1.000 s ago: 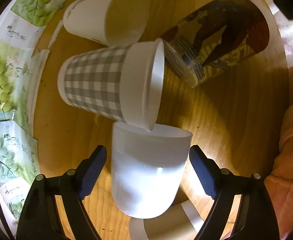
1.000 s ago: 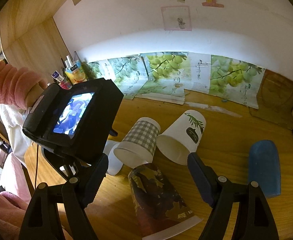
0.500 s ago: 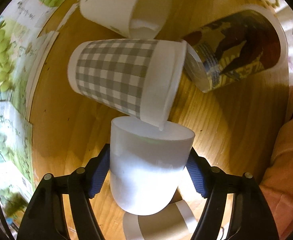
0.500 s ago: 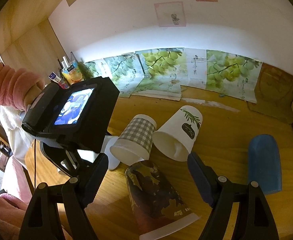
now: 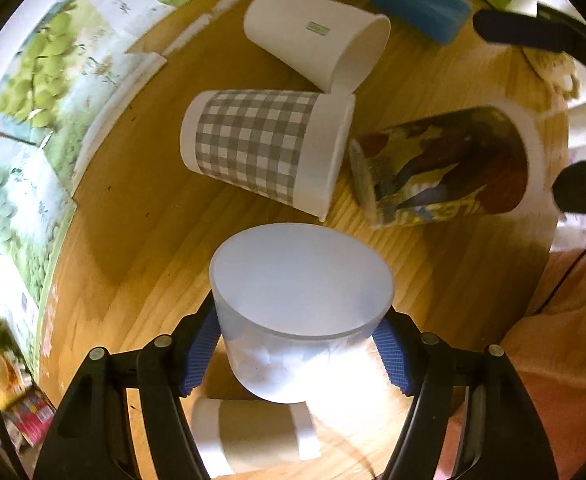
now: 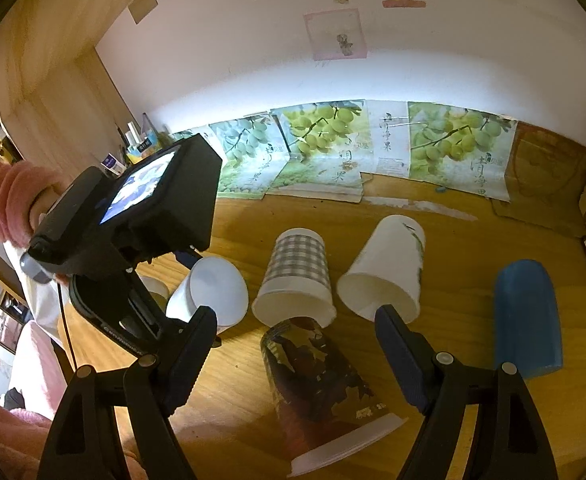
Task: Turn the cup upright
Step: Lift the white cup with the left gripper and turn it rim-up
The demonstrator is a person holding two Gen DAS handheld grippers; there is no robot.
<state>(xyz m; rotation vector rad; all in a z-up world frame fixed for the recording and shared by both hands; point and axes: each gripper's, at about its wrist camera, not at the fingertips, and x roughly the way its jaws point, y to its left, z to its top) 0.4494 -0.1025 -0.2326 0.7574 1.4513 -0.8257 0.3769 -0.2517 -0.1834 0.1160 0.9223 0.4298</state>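
White plastic cup [image 5: 301, 312] sits clamped between the left gripper's [image 5: 299, 354] blue pads, lifted and tilted above the wooden table [image 5: 433, 264]. The right gripper [image 6: 295, 350] hangs open, holding nothing. Squeezing could buckle the thin wall; turning it might bump the checked cup [image 5: 267, 152] nearby.

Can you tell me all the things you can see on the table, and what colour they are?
Plain cup: one, white, held off the wooden table between the left jaws.
Checked cup: one, grey and white, lying on its side mid-table.
Leaf-print cup: one, white, lying beside it.
Patterned cup: one, dark brown, lying nearest.
Case: one, blue, at right.
Grape posters: several, green, against wall.
Left gripper: black, blue pads, shut.
Right gripper: open, empty.
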